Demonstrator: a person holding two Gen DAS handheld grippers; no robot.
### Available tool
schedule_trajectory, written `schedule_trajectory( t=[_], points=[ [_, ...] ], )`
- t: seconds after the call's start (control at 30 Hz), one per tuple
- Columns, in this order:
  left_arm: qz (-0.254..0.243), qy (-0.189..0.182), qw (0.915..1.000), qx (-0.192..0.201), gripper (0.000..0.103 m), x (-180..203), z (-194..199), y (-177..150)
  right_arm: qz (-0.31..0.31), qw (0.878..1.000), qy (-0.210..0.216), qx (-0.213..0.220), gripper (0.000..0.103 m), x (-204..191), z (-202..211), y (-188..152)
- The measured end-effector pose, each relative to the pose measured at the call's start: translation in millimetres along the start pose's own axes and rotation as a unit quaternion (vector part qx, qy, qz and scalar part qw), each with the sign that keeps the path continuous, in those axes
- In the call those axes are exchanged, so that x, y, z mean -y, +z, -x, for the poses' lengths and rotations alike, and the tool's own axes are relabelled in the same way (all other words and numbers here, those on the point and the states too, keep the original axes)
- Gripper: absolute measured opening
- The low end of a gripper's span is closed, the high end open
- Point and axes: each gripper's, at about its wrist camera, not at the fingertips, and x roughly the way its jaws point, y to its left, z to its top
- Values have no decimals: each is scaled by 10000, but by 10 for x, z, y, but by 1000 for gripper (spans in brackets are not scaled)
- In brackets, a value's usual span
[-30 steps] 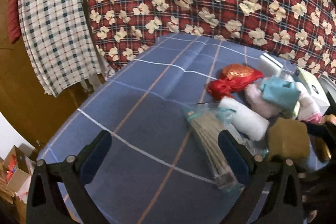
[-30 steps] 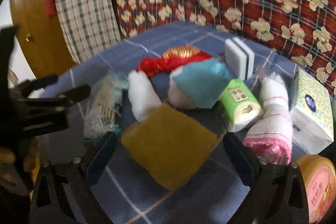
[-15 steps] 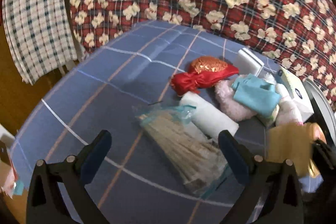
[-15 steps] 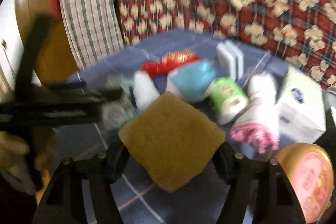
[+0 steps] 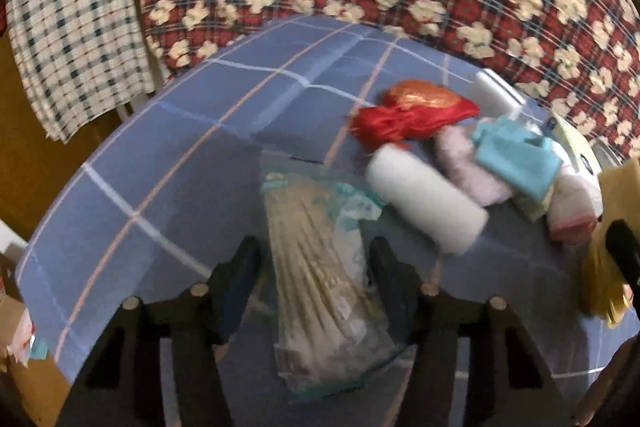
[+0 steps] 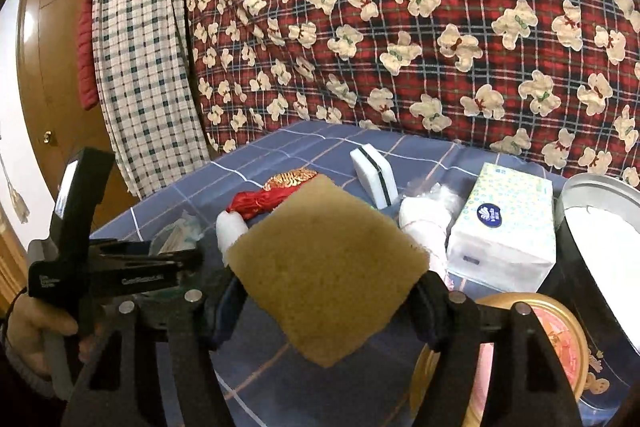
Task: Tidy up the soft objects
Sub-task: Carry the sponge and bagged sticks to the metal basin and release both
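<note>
My right tongs are clamped on the yellow-brown sponge pad. The two fingers press it from both sides and it is lifted above the worktop, tilted like a diamond with one corner down. In the left wrist view the same pad shows only at the right edge, blurred.

My left tongs are low over the clear bag of pale sticks. The fingers stand at each side of the bag, but I cannot tell if they already press it or have a small gap. The bag lies flat on the blue checked cloth of the worktop.

Behind the bag lies a white roll, and just beside it a pale pink soft thing with a light blue cloth lying on top. A red pouch with a gold top lies behind the white roll, touching it. A white sponge block with a dark stripe stands farther back.

At the right side of the worktop there is a tissue pack, and a rolled white and pink towel is touching it on the left. In front of the pack lies a round tin with a gold rim, and a metal bowl is at the far right.

Behind the worktop hang a red quilt with cream bears and a checked cloth.
</note>
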Motion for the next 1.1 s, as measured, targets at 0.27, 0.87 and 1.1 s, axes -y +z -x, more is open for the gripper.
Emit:
schedule_trajectory(
  t=[0.27,0.87,1.1],
  points=[
    [0,290,9991,310,39,-20,-6,-33,171,9998,-76,70,72,-81,21,-65],
    [-843,-654,9777,1811,37,791,641,-3,172,9930,-548,1034,72,137,454,2],
    [-1166,-1033,9679,1971,37,1308,712,22,282,9759,-1514,1549,72,540,829,-56]
  ],
)
